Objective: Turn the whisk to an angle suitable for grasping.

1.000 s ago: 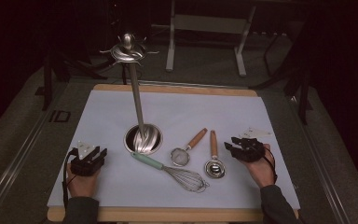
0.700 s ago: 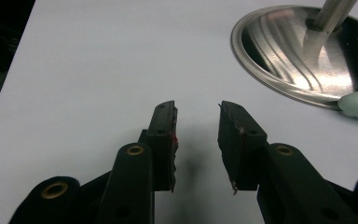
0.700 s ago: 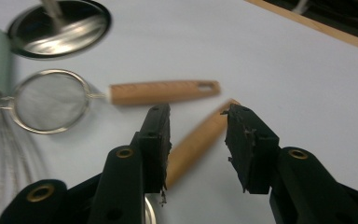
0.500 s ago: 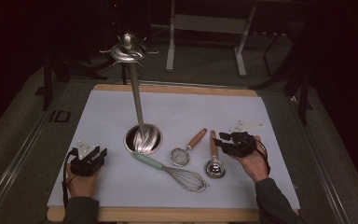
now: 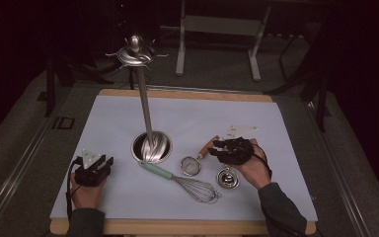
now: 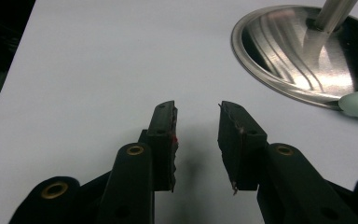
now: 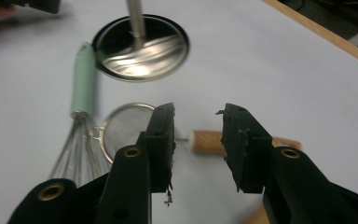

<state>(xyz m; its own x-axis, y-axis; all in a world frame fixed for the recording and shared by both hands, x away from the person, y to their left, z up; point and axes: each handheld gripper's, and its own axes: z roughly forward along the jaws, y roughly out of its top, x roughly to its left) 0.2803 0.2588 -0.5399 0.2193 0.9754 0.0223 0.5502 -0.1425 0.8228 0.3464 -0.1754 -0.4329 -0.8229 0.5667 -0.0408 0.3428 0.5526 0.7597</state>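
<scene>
Right hand-held gripper [image 7: 196,140] closing, apparently above strainer handle [image 7: 207,141].

1. A tall polished steel utensil stand [image 5: 143,98] with a round dish base [image 5: 151,146] is standing upright on the pale mat.
2. A wire whisk with a mint-green handle [image 5: 177,180] is lying just beside the base.
3. A small round steel measuring cup [image 5: 227,178] is lying right of the whisk.
4. A pale blue-white mat [image 5: 212,111] is covering the wooden table [image 5: 177,226].

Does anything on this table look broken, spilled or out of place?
Nothing is spilled or broken. The whisk, the small strainer and the other wooden-handled tool lie flat on the white mat, and the tall metal stand stands upright.
</scene>
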